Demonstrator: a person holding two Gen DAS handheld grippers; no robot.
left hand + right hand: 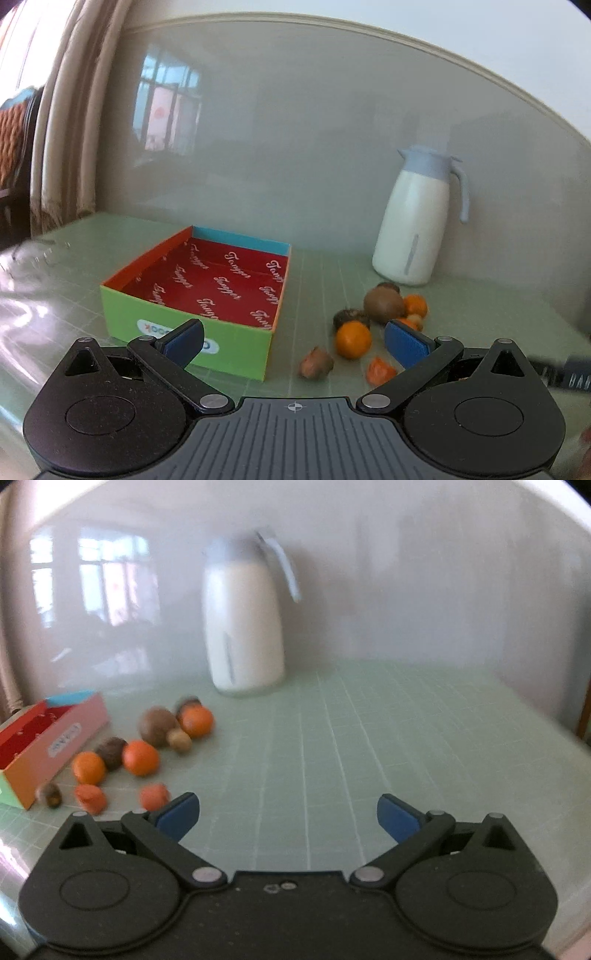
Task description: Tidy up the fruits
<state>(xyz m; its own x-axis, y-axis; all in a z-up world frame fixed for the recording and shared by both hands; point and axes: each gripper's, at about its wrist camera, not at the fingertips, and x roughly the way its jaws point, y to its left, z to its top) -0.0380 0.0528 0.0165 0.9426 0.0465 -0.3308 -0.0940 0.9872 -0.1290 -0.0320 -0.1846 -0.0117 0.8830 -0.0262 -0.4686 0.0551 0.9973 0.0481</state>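
Green gridded mat (369, 720), white jug (243, 627) behind scattered fruits (352, 339) (both jaws wide apart, empty).

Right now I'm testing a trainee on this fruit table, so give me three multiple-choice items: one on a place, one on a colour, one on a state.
1. Where do the fruits lie?
A. inside the box
B. on the mat between box and jug
C. on top of the jug

2. What colour is the inside floor of the box?
A. red
B. black
C. white

3. How is the left gripper?
A. shut on an orange
B. shut on the box wall
C. open, holding nothing

Answers: 1 B, the fruits sit on the green mat beside the box, before the jug. 2 A, red floor with white lettering. 3 C, its blue pads stand apart with nothing between.
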